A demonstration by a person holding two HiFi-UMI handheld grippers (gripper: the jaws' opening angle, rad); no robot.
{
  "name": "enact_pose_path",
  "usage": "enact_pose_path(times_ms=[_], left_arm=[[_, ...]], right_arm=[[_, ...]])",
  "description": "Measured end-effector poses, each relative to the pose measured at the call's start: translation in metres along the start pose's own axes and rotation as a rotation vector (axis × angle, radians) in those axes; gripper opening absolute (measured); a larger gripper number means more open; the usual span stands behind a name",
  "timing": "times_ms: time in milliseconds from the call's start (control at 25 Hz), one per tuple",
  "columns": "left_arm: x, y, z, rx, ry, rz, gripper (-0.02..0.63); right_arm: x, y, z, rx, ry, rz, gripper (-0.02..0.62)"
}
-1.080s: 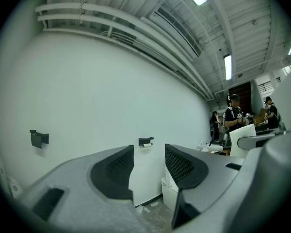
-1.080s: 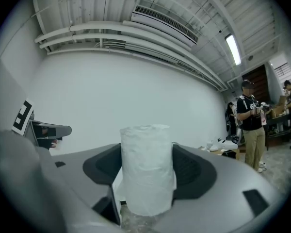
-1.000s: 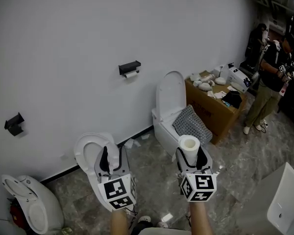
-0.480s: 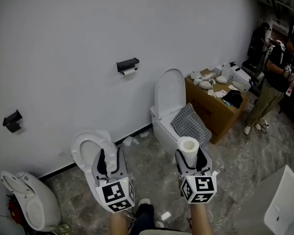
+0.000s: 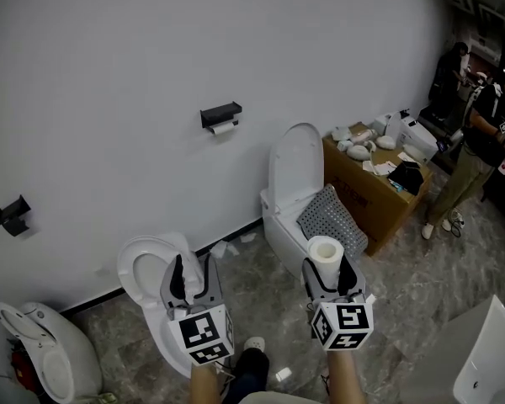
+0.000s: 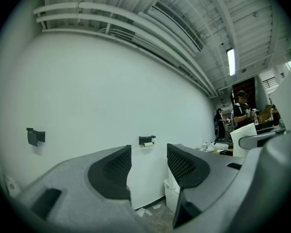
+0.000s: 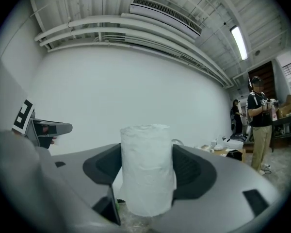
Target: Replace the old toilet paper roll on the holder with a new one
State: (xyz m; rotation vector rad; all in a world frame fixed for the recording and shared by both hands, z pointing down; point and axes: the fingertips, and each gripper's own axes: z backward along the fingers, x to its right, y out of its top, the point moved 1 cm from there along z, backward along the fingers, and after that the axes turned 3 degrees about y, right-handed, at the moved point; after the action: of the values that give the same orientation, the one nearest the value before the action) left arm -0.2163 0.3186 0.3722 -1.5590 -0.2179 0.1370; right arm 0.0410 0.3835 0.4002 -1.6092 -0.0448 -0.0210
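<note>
Both grippers have edged forward towards the wall since a second ago, and the person's dark shoe [image 5: 252, 348] has come further up into the bottom centre of the head view. At lower right centre, the right gripper [image 5: 327, 269] is clamped on the new toilet paper roll [image 5: 325, 251], which stands upright between its jaws with the cardboard core facing up. At lower left centre, the left gripper [image 5: 194, 274] has its jaws spread apart with nothing between them, poised over an open white toilet bowl [image 5: 143, 268]. Well beyond them, at upper centre, the black paper holder [image 5: 220, 114] is fixed to the white wall with the old roll [image 5: 225, 128] hanging just under it. A second black holder [image 5: 13, 215] sits at the far left. A lidded toilet [image 5: 291, 171] and a cardboard box [image 5: 379, 200] stand against the wall to the right.
</note>
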Motion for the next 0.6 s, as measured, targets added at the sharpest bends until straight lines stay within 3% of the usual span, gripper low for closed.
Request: enact_pose_path(times_ms=[600], left_arm=[[-0.029, 0.018, -0.181, 0.037, -0.058, 0.004, 0.210]], right_arm=[[0.001, 0.026, -0.178, 0.026, -0.029, 0.014, 0.305]])
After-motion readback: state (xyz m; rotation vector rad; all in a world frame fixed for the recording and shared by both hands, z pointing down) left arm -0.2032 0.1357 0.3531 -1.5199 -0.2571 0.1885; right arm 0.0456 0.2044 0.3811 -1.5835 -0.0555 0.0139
